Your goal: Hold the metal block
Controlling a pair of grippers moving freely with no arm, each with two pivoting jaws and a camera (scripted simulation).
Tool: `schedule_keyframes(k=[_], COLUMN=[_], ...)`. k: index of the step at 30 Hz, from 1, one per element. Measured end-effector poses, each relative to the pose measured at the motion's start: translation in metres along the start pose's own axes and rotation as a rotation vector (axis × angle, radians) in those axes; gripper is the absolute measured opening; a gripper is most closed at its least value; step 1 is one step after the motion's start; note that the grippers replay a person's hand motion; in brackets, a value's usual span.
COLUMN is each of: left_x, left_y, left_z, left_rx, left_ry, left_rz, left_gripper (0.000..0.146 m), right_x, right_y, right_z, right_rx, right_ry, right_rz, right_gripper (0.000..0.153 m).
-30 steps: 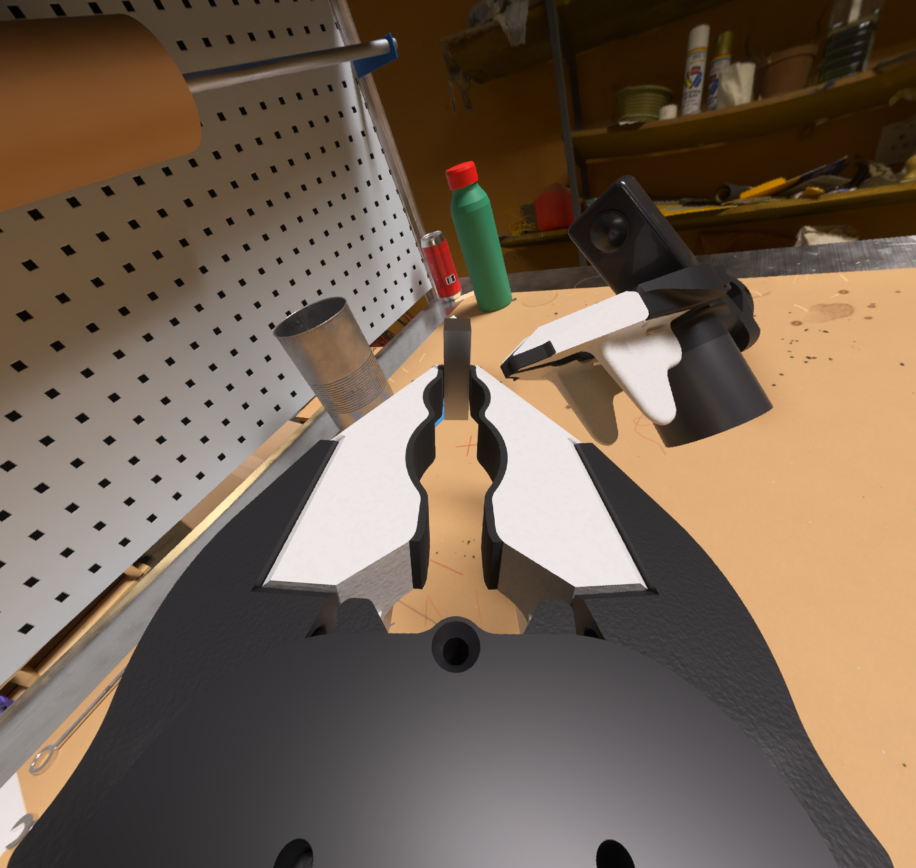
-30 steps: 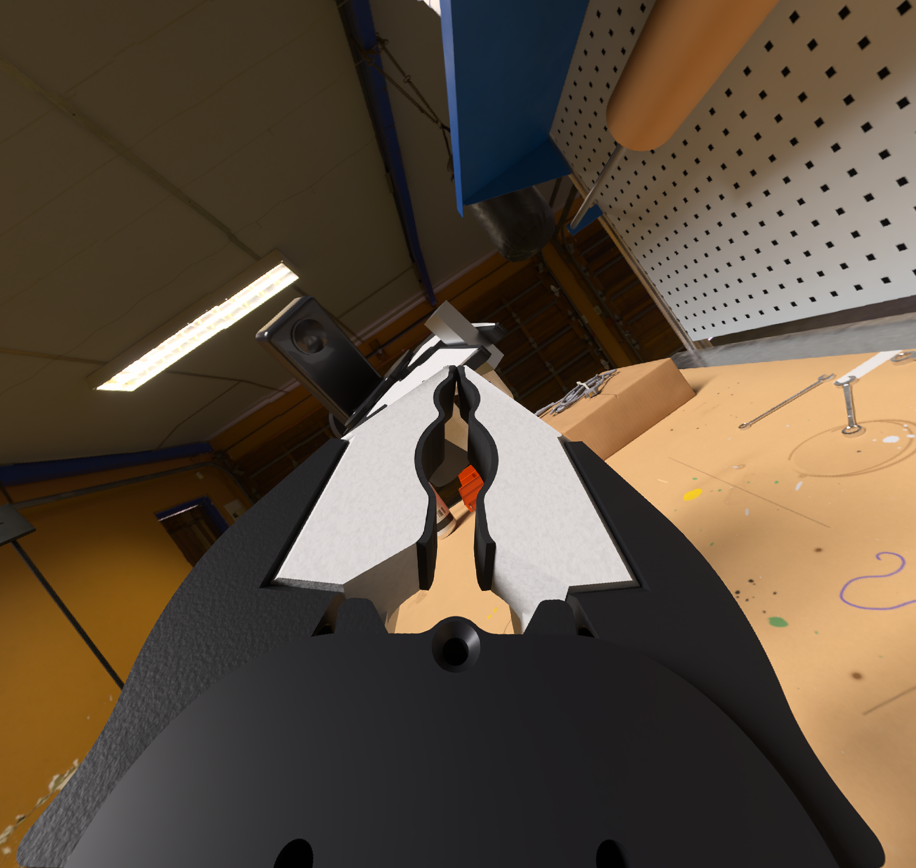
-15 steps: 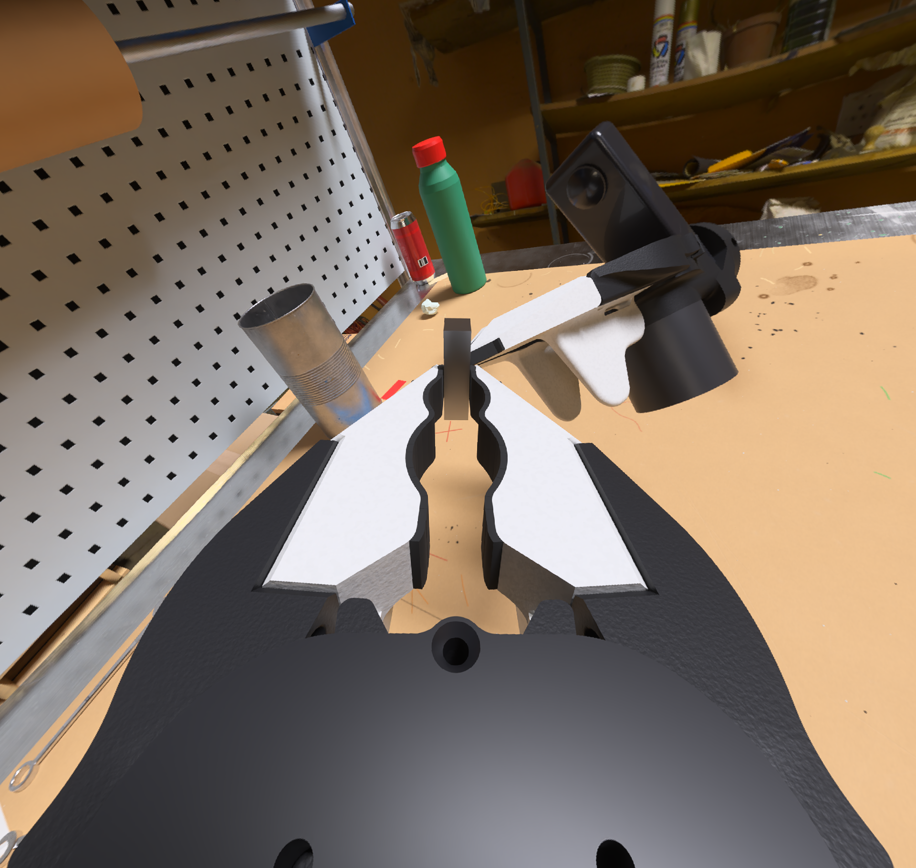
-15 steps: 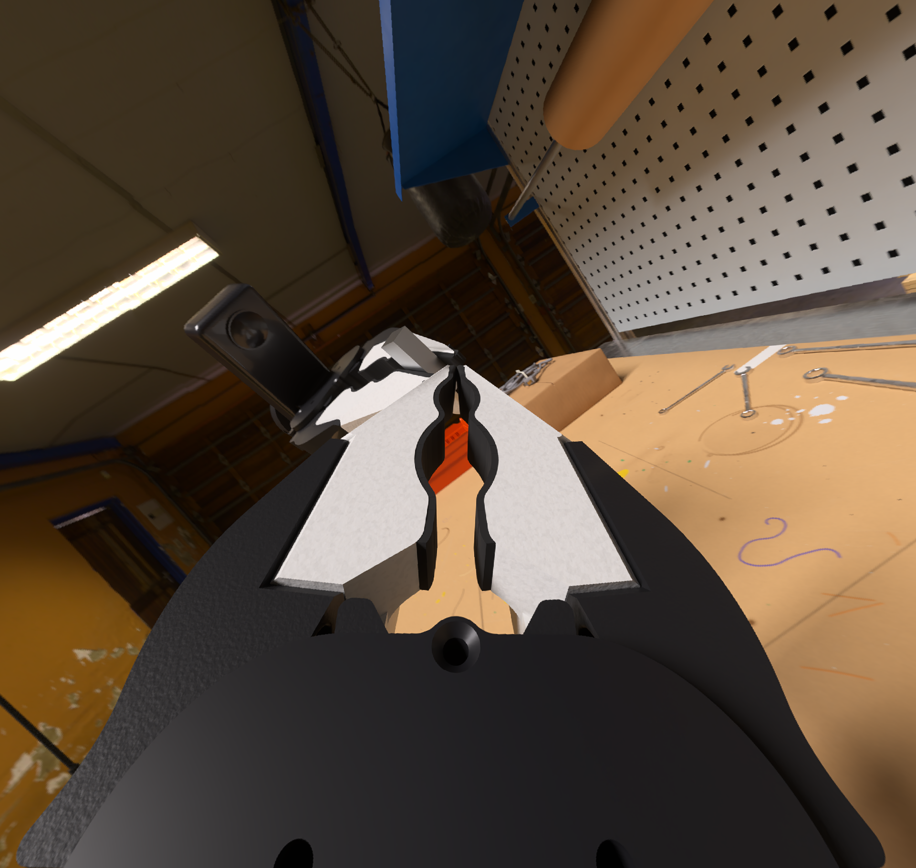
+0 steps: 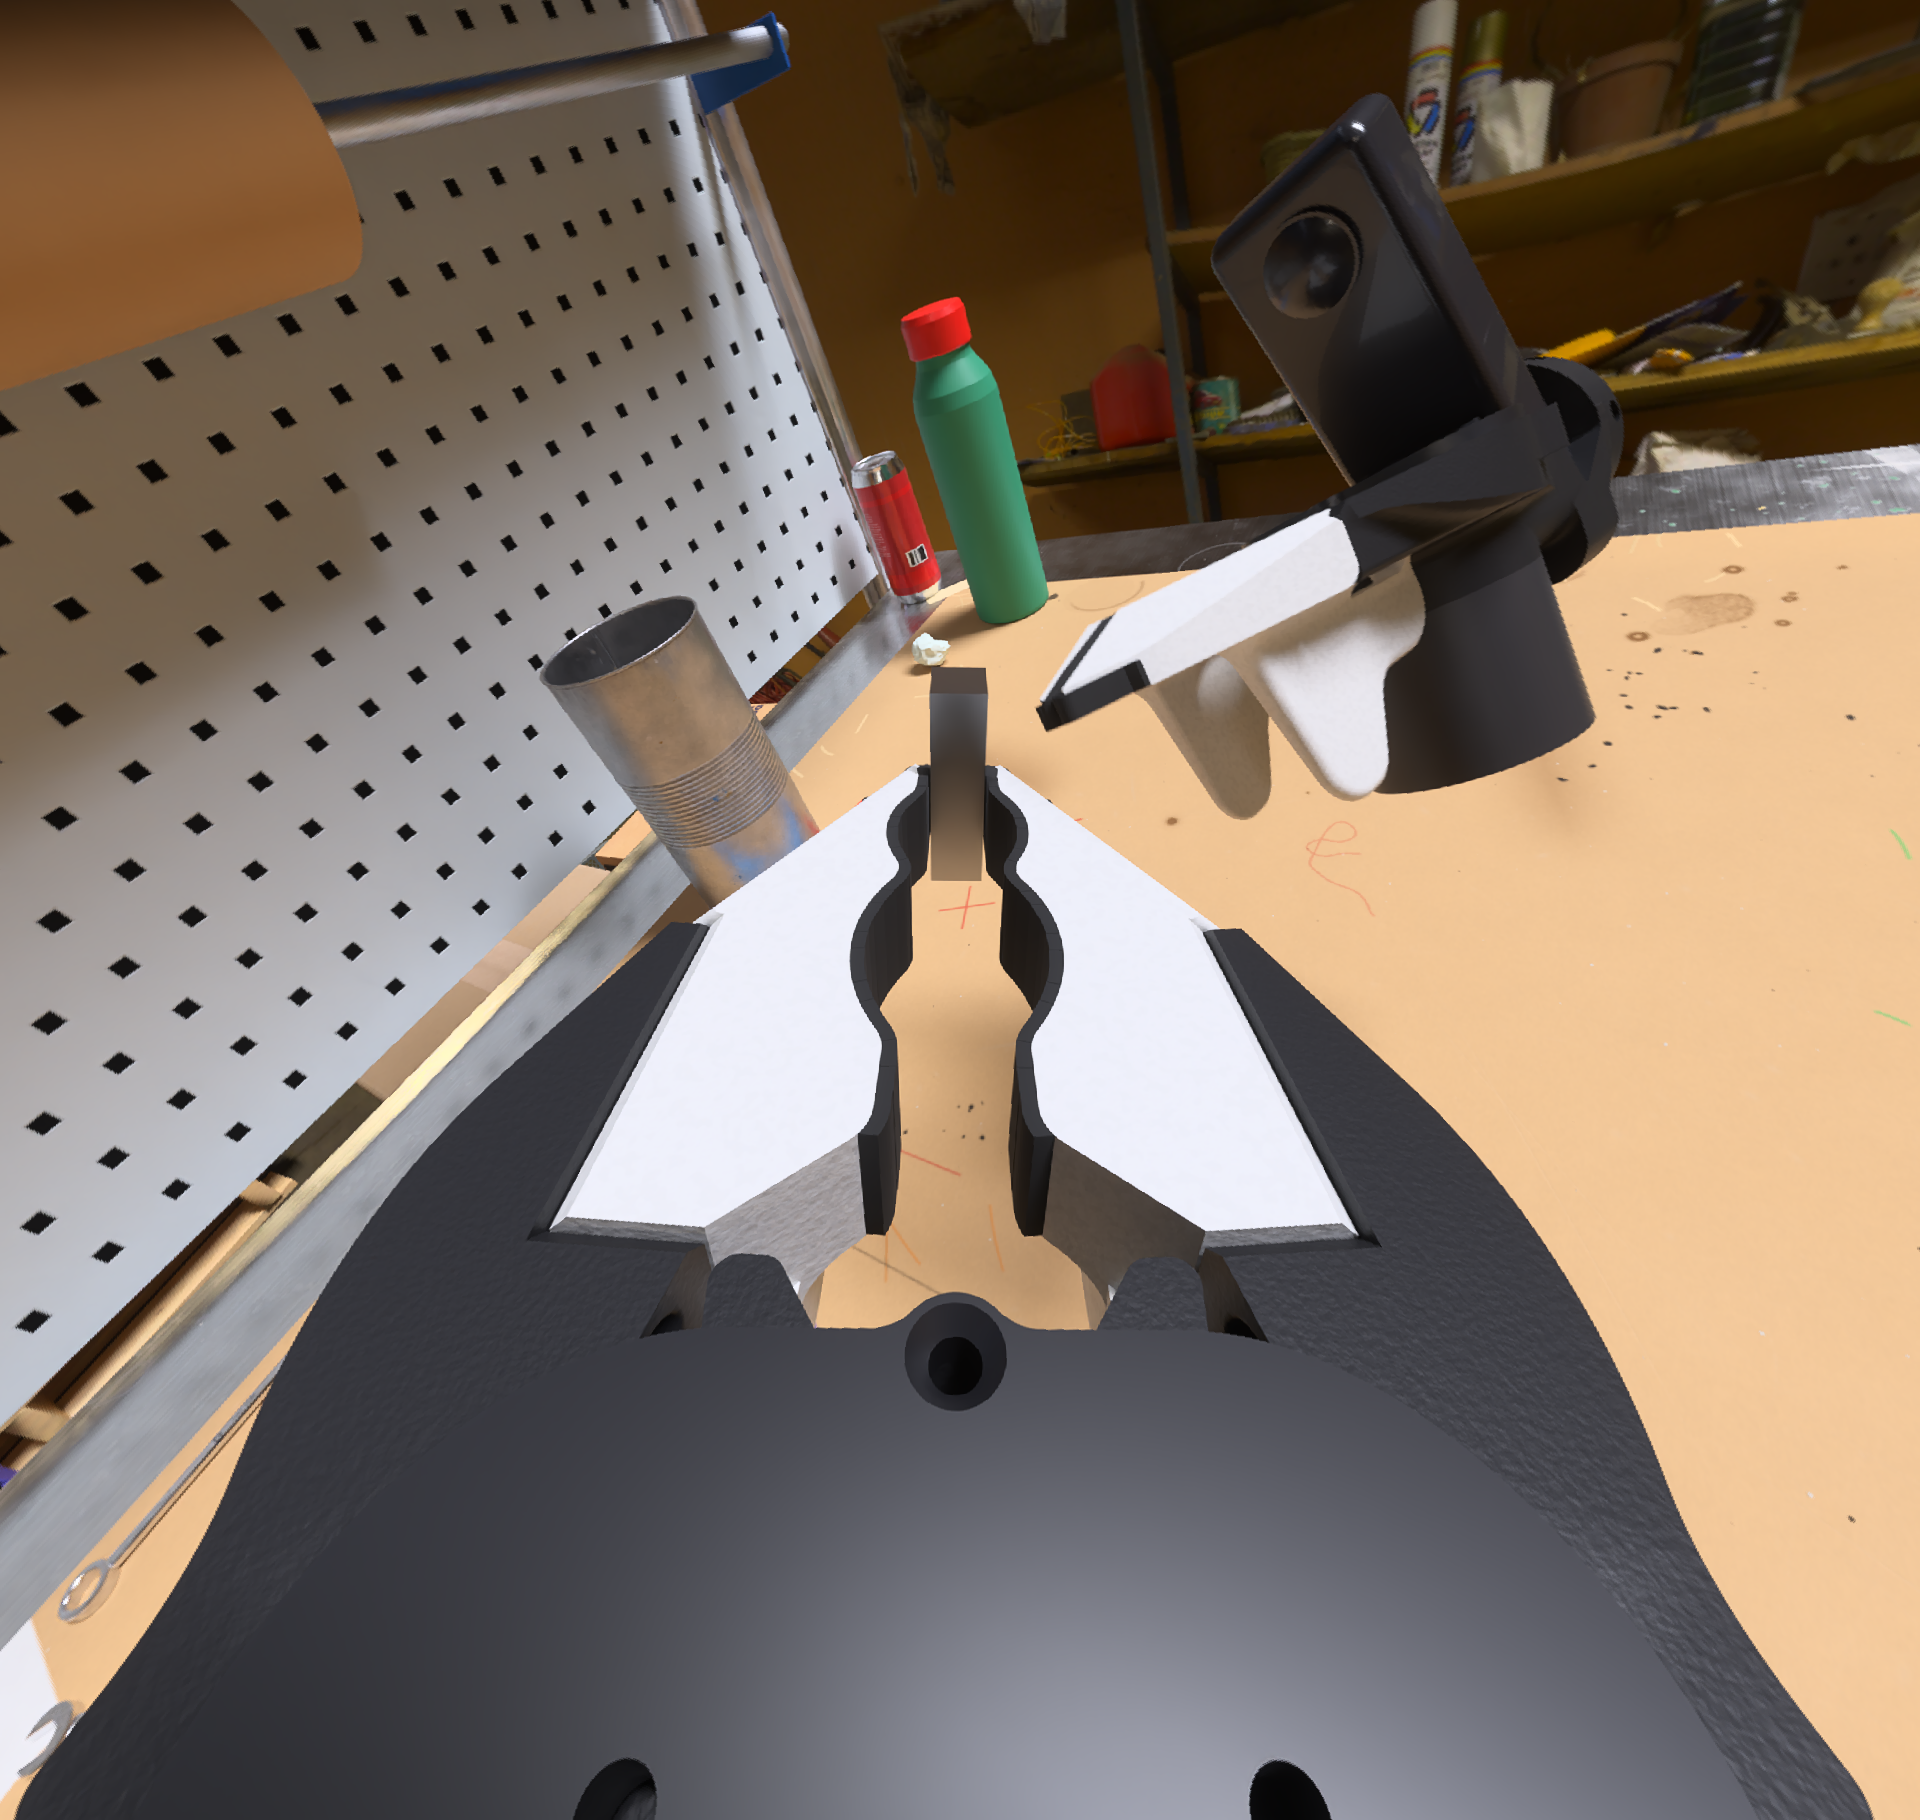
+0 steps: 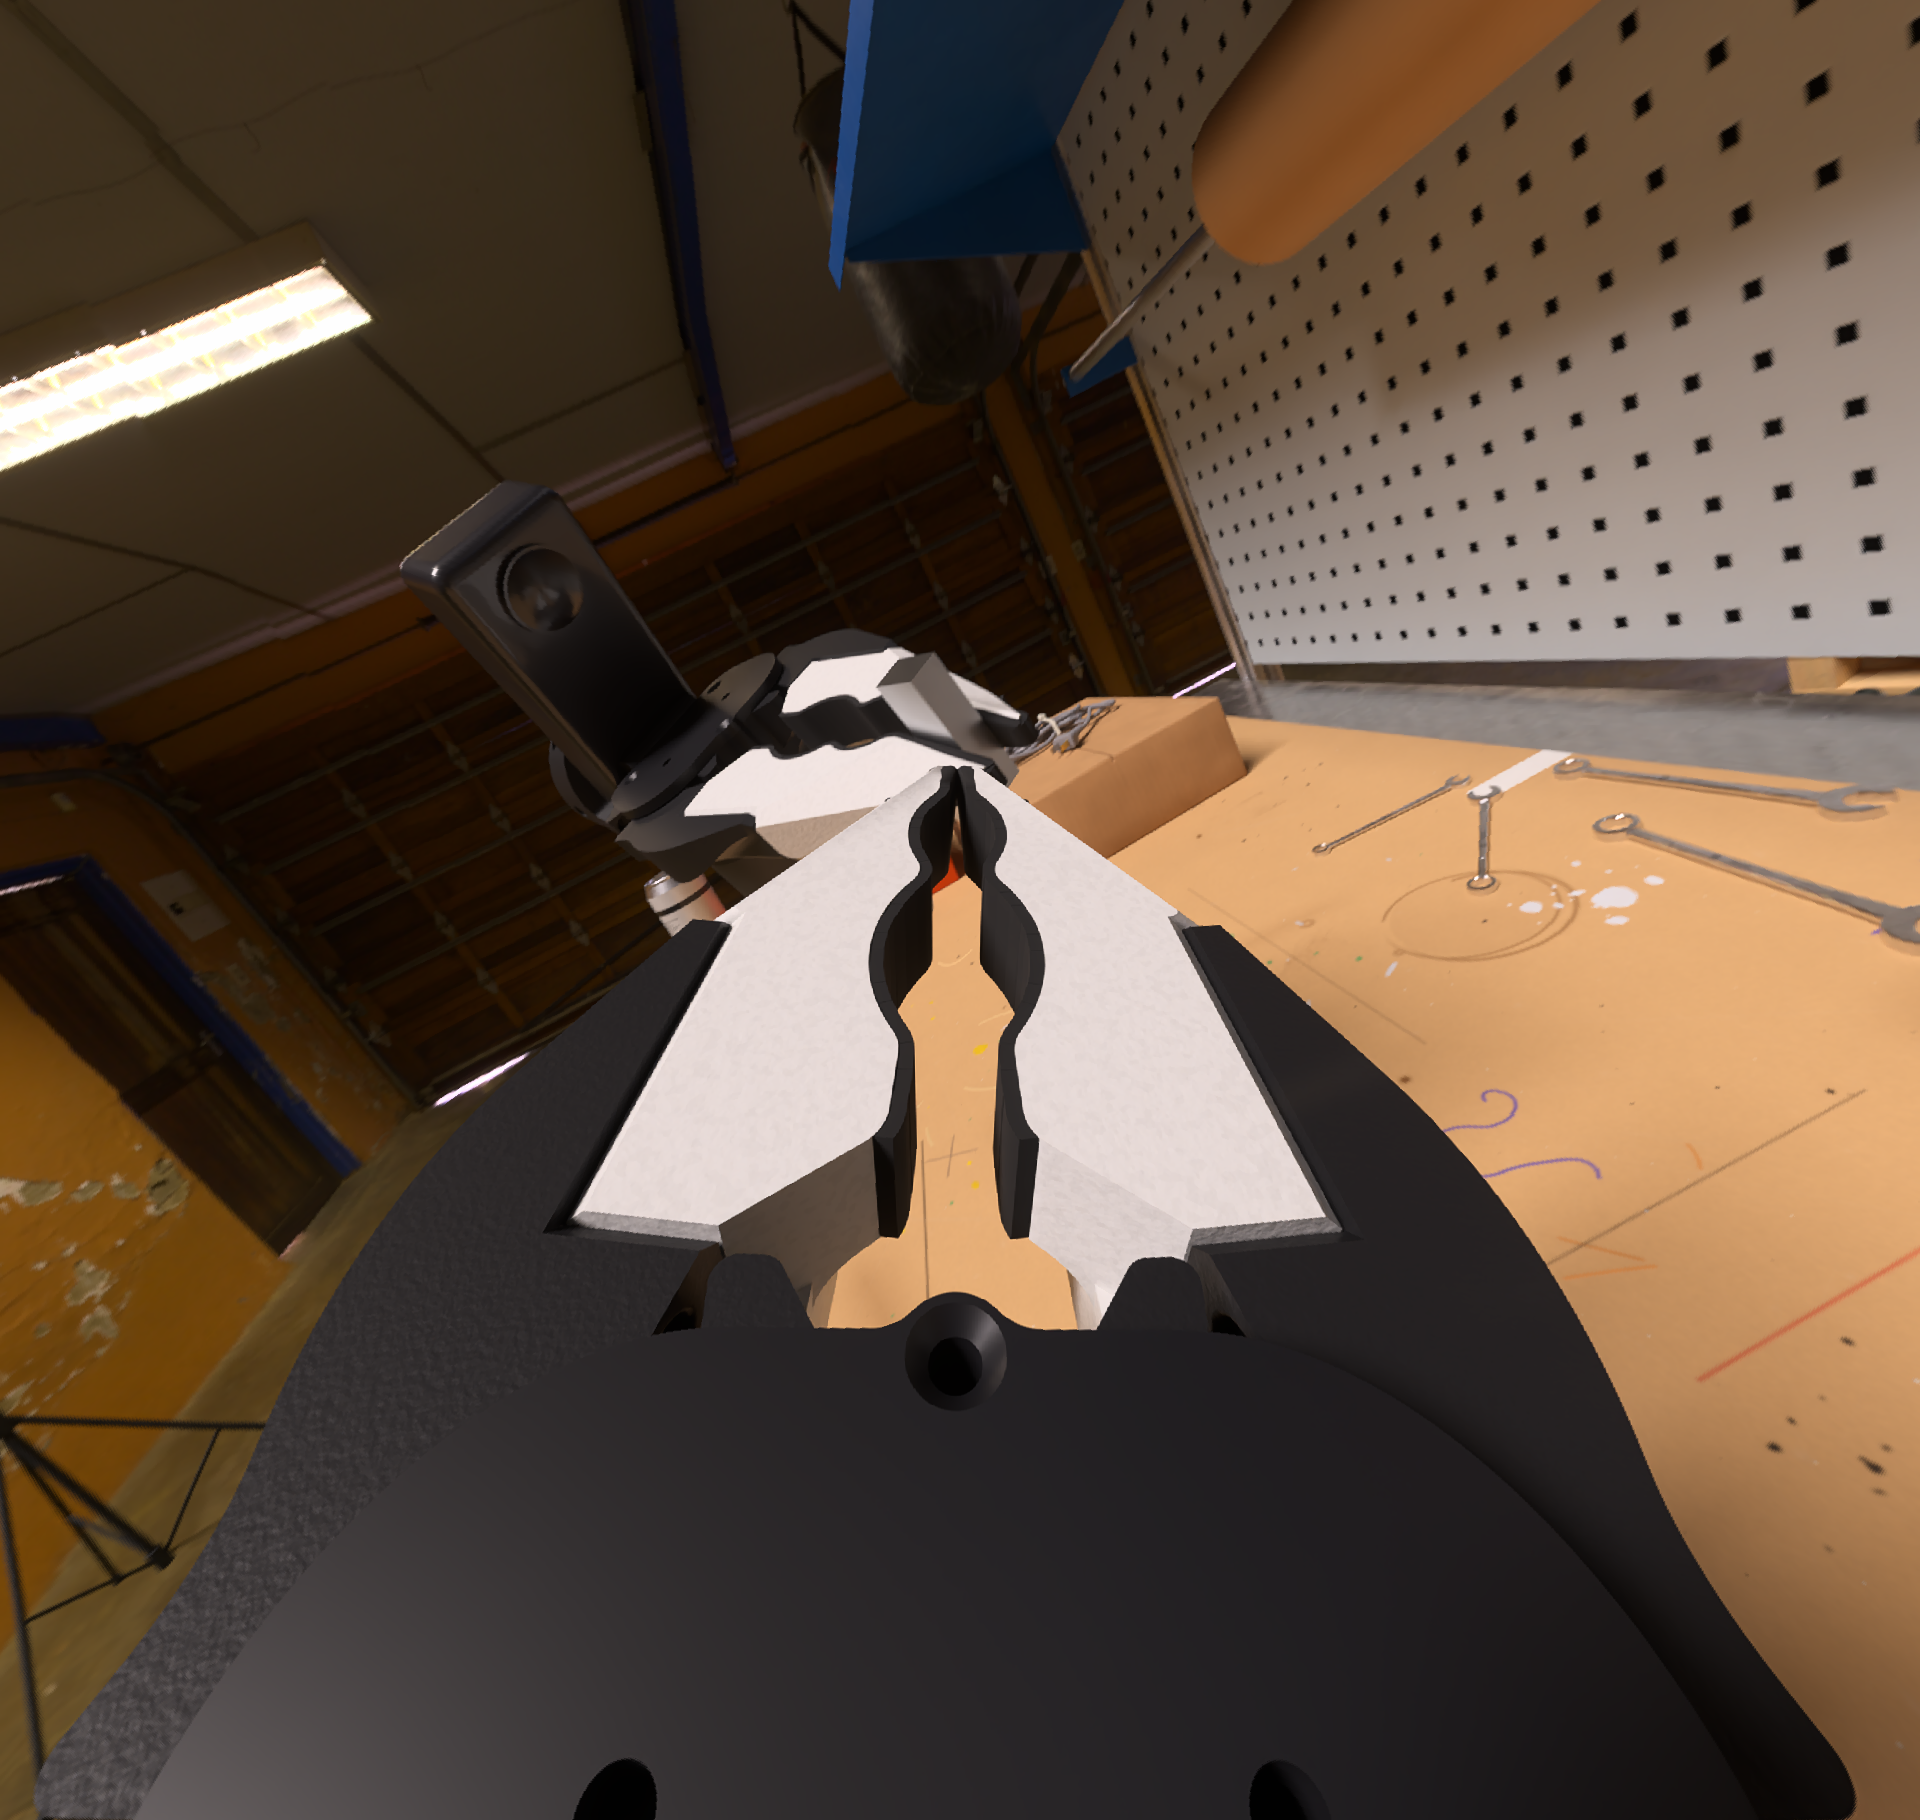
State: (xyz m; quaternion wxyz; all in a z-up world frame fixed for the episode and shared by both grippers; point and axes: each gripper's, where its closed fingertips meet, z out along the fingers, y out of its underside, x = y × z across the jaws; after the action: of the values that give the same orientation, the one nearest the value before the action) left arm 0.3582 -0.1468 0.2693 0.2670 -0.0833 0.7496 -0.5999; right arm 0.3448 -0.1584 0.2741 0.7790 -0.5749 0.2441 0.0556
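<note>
We've got the left gripper (image 5: 957,783) clamped on the metal block (image 5: 957,773), narrow gap. Right gripper (image 6: 954,781) pinched together, empty, just right of it. Steel pipe (image 5: 675,731) close left.

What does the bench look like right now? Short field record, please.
held item: metal block, upright between the fingertips
left claw: shut on the block
right claw: shut, empty, above the bench
bench: tan top, pen marks
near pegboard: steel pipe, red can, green bottle
also lying: wrenches
</note>
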Motion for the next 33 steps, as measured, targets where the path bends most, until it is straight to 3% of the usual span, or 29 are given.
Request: schedule_keyframes(k=[15, 18, 21, 23, 28, 33], left_x=[0.004, 0.018, 0.014, 0.005, -0.002, -0.001], left_y=[0.010, -0.003, -0.005, -0.004, -0.002, 0.007], left_z=[0.004, 0.003, 0.001, -0.004, -0.006, -0.001], left_rx=[-0.042, 0.011, -0.020, 0.010, 0.002, -0.030], left_ry=[0.010, 0.092, 0.057, 0.057, 0.058, 0.062], left_rz=[-0.003, -0.015, 0.051, -0.028, -0.052, -0.074], left_gripper=[0.009, 0.009, 0.009, 0.009, 0.009, 0.009], right_x=[0.017, 0.032, 0.042, 0.038, 0.021, 0.012], right_y=[0.015, 0.028, 0.036, 0.028, 0.013, 0.001], right_z=[0.002, 0.000, -0.001, -0.003, -0.003, -0.007], right_rx=[-0.058, -0.101, -0.104, -0.094, -0.104, -0.139], right_ry=[0.084, 0.157, 0.166, 0.158, 0.143, 0.244], right_rz=[0.068, 0.068, 0.092, 0.057, -0.137, -0.540], right_gripper=[0.000, 0.000, 0.000, 0.000, 0.000, 0.000])
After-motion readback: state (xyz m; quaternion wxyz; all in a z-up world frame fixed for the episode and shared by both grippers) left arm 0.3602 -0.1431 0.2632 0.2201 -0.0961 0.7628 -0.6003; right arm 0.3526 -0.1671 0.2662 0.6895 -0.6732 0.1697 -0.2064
